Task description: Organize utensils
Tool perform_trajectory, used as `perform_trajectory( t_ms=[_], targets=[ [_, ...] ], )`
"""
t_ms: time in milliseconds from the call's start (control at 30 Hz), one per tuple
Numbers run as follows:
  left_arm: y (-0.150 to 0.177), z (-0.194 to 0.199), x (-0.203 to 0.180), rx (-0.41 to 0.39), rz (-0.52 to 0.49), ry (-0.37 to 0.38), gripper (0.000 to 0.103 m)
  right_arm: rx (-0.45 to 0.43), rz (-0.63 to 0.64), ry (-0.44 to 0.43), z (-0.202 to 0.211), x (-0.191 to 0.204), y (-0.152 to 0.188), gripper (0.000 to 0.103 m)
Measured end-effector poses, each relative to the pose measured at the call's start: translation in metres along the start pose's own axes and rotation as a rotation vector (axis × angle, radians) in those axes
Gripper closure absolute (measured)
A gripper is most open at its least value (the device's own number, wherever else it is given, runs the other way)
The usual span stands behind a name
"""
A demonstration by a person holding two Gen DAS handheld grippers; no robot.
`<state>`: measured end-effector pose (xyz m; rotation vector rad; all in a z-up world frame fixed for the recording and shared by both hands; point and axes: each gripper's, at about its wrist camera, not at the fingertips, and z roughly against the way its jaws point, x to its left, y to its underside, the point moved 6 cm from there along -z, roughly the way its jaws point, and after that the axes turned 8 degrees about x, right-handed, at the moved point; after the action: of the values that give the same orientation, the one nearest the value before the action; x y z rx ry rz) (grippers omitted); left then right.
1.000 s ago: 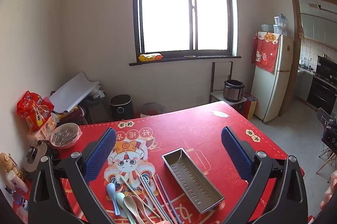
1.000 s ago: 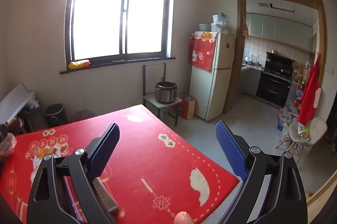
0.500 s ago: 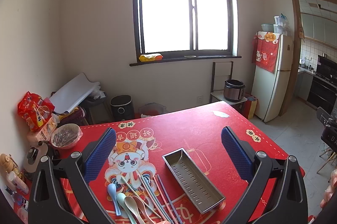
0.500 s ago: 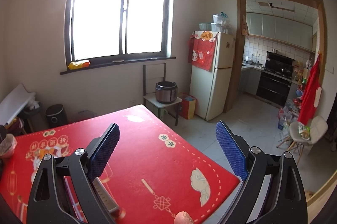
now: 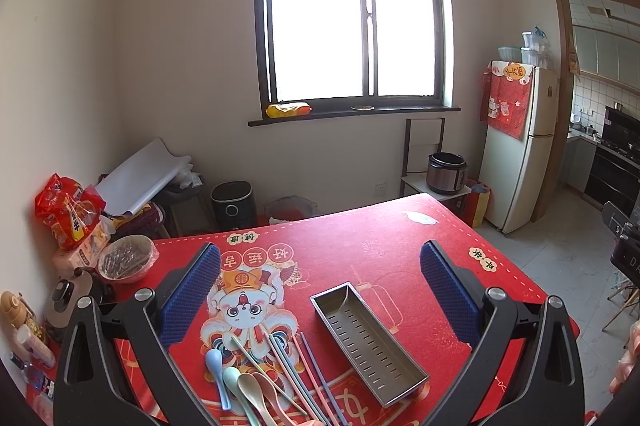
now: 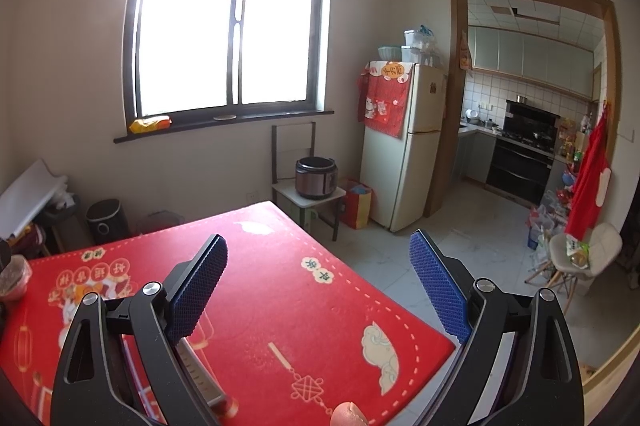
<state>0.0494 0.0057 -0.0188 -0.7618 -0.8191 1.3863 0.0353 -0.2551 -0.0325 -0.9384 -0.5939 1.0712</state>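
The left gripper hangs above the red tablecloth with its blue-padded fingers spread wide and nothing between them. Just past the fingers, toward 6 o'clock in the left wrist view, lies a loose bunch of utensils: pastel spoons with bowls pointing away from the camera, a blue one at the 9 o'clock edge of the bunch, and beside them at 3 o'clock a fan of chopsticks in green, pink and blue. Just beside the chopsticks, again at 3 o'clock, sits the metal tray, a long slotted trough lying diagonally and holding nothing, apart from the utensils. At 9 o'clock on the cloth stands a bowl covered in film, with a red snack bag behind it against the wall.

The right gripper also has its fingers parted wide, holding nothing, over the 3 o'clock part of the same cloth. Under its left finger, at 7 o'clock in that view, one end of the tray shows. Farther out, at 12 o'clock, a rice cooker stands on a small stool, with a fridge at 1 o'clock.
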Motion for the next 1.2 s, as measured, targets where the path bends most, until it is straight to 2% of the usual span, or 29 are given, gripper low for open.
perform_trajectory(
  t_ms=[1200],
  targets=[
    [-0.002, -0.0078, 0.0016, 0.004, -0.001, -0.003, 0.005, 0.006, -0.004, -0.007, -0.002, 0.0013, -0.0018, 0.014]
  ],
)
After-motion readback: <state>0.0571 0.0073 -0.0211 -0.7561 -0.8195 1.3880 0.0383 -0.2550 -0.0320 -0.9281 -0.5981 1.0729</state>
